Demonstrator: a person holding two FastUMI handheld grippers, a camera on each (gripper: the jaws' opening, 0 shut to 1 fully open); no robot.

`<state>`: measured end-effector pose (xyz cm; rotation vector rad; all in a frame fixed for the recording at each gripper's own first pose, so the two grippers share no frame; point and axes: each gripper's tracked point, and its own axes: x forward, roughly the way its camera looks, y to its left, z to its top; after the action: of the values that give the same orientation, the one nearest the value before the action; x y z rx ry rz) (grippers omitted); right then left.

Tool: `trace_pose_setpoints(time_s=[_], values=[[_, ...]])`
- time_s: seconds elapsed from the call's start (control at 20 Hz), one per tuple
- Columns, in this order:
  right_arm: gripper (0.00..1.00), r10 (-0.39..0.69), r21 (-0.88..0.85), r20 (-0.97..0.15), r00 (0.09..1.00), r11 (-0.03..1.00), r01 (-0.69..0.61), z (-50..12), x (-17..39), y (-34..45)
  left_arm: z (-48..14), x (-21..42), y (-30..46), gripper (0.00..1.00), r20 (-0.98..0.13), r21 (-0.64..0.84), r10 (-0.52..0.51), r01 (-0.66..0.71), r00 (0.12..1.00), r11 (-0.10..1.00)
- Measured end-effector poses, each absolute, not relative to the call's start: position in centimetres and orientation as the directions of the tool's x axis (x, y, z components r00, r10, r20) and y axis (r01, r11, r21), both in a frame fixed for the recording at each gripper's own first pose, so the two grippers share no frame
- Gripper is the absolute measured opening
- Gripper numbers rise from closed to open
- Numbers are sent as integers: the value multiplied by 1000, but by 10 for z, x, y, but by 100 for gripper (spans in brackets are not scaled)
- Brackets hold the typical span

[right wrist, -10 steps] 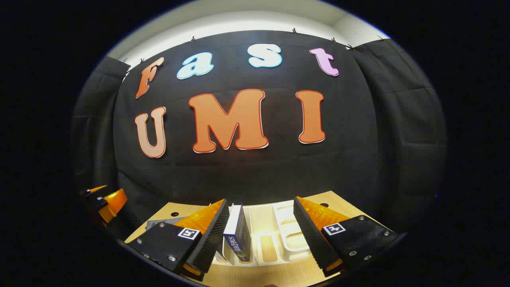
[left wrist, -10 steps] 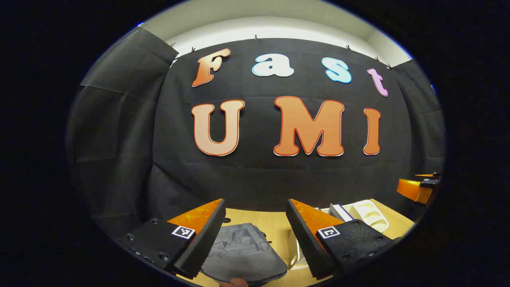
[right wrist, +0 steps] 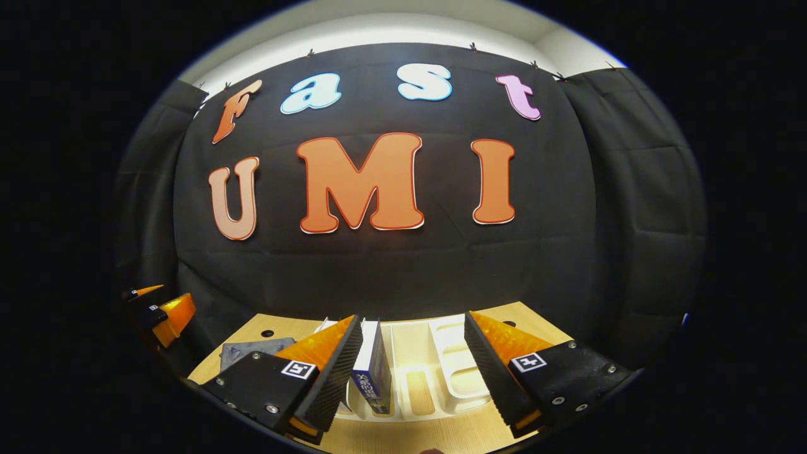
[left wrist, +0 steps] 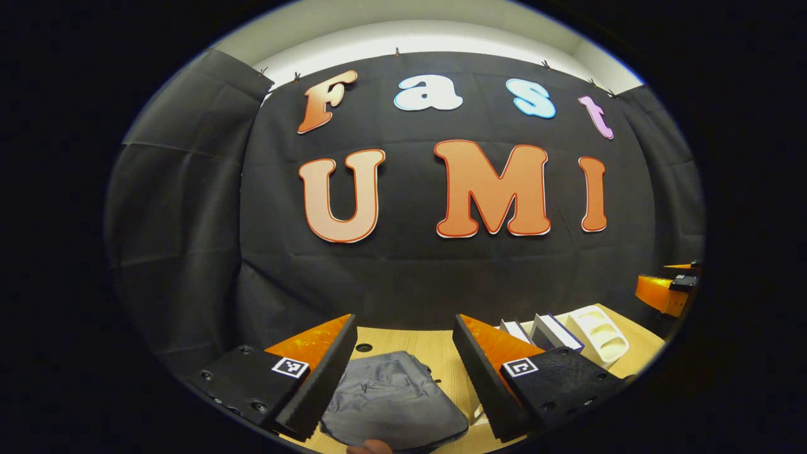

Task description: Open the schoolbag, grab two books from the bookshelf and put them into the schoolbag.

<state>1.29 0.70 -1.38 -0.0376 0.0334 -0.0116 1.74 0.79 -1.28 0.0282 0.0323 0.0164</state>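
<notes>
Left gripper view: left tool (left wrist: 403,372) hangs over the light wooden worktop (left wrist: 435,353), fingers spread wide, nothing between them. Directly below the gap lies the grey fabric schoolbag (left wrist: 394,403), flat on the worktop, its flap looking closed. Off to the right, past the right finger, stands the white plastic bookshelf (left wrist: 596,334) with its slotted dividers. Two upright books with white covers and dark spines (left wrist: 547,332) sit in the shelf's left slots, side by side. Right tool (left wrist: 665,291) shows at the far right edge, raised above the worktop level; its spread cannot be told from here.

Right gripper view: right tool (right wrist: 410,372) hangs in front of the white plastic bookshelf (right wrist: 451,372), fingers wide apart, gripping nothing. A blue-spined upright book (right wrist: 372,369) stands in a slot just beside the left finger; contact cannot be told. A second book's white edge (right wrist: 325,325) peeks out behind that finger. Grey fabric schoolbag (right wrist: 252,350) lies to the left on the light wooden worktop (right wrist: 410,435). Left tool (right wrist: 161,309) appears at the far left edge, above the worktop.
</notes>
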Motion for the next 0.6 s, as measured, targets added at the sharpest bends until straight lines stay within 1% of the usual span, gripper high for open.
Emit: trace_pose_setpoints(time_s=[0.1,0.2,0.4,0.6], values=[[96,-3,-38,-63,998,999,1,-20,11,9,-18,19,13,95,-33,11,38,-38,999,999],[97,-20,-51,-51,998,999,18,-18,7,5,-21,19,13,96,-40,-5,23,-23,999,1000],[97,-16,-49,-55,998,999,13,-18,1,10,-13,16,14,96,-4,35,28,-27,1000,999],[96,-12,-58,-60,998,998,8,-23,-3,12,-12,7,19,95,7,109,19,-19,1000,994]])
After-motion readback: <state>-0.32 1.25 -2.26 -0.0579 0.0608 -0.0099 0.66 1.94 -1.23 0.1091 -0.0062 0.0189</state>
